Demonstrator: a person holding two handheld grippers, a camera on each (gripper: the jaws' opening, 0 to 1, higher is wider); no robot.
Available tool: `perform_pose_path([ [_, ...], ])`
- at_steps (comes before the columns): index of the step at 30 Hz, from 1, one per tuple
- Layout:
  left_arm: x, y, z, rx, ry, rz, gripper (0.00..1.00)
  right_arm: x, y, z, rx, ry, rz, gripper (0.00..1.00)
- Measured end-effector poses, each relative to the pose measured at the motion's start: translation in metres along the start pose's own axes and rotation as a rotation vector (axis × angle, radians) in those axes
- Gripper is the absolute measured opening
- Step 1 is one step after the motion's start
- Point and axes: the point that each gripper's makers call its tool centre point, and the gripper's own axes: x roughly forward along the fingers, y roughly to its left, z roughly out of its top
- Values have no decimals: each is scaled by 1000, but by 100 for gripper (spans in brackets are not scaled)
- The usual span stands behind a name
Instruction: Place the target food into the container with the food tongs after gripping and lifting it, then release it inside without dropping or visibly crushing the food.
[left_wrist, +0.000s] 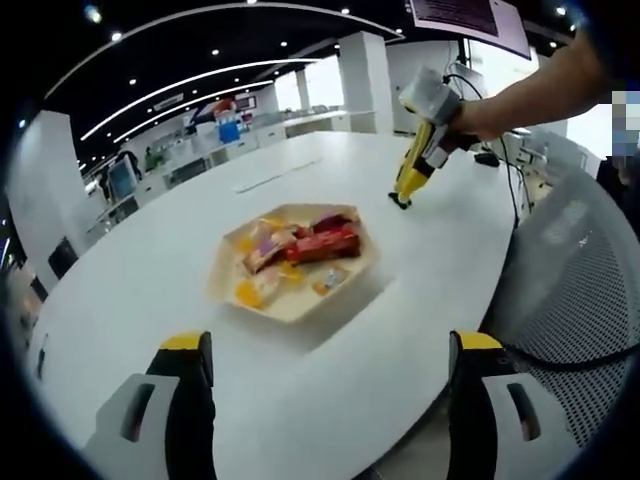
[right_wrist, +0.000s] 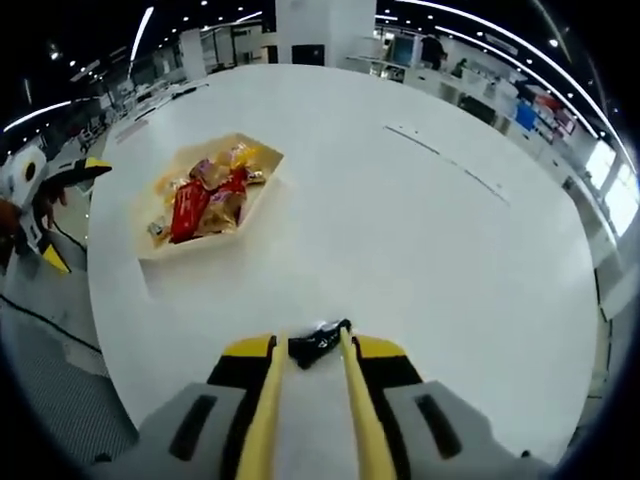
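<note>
Resting on the white surface (left_wrist: 420, 290), the beige container (left_wrist: 296, 263) lies near its middle, closer to the edge beside the mesh chair (left_wrist: 580, 290). Inside it are snack packets (left_wrist: 300, 245), one red and others orange and yellow, lying in a heap. The left hand-held gripper (left_wrist: 330, 400) is spread wide, with nothing between its jaws, and it hangs above the near edge of the surface. The right hand-held gripper (right_wrist: 315, 385) is pressed on yellow food tongs (right_wrist: 312, 400); its jaws squeeze the two arms, and the black tips of the tongs touch the surface, well apart from the container. A person's hand (left_wrist: 490, 115) holds this gripper.
</note>
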Motion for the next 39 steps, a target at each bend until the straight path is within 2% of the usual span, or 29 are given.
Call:
perform_pose_path([
  [4, 1, -1, -1, 22, 8, -3, 95, -3, 0, 2, 22, -12, -15, 29],
  [7, 1, 1, -3, 10, 15, 0, 95, -2, 0, 0, 31, 7, -28, 30],
  [10, 1, -1, -2, 13, 9, -8, 96, -1, 1, 5, 43, -4, -21, 29],
  [13, 1, 0, -2, 16, 12, -7, 96, 5, -1, 4, 46, 17, -23, 29],
  [21, 2, -2, -2, 15, 12, -12, 96, 7, 4, 0, -15, 25, 8, 22],
  [24, 2, 0, -2, 12, 10, -9, 96, 7, 4, 1, 2, 21, 10, 24],
  [26, 2, 0, -3, 11, 11, -9, 95, 7, 11, 1, 10, 19, 42, 28],
  [28, 2, 0, -3, 13, 10, -9, 95, 5, 0, 4, -41, -1, -28, 28],
  [30, 2, 1, -3, 12, 11, -6, 95, 7, 4, 0, -2, 5, 12, 28],
  [32, 2, 1, -3, 10, 11, -3, 96, 8, 0, -11, -61, 47, -10, 27],
  [33, 1, 1, -3, 12, 10, -1, 96, 9, 4, -6, -58, 2, 7, 27],
  [34, 1, 2, -3, 11, 10, 2, 96, 8, 3, -8, -52, 11, 4, 26],
  [36, 2, 3, -4, 10, 13, 6, 96, 8, 2, -5, -106, -14, 2, 23],
  [39, 2, 3, -4, 0, 17, 9, 96, 8, 0, -4, -92, -17, 2, 21],
])
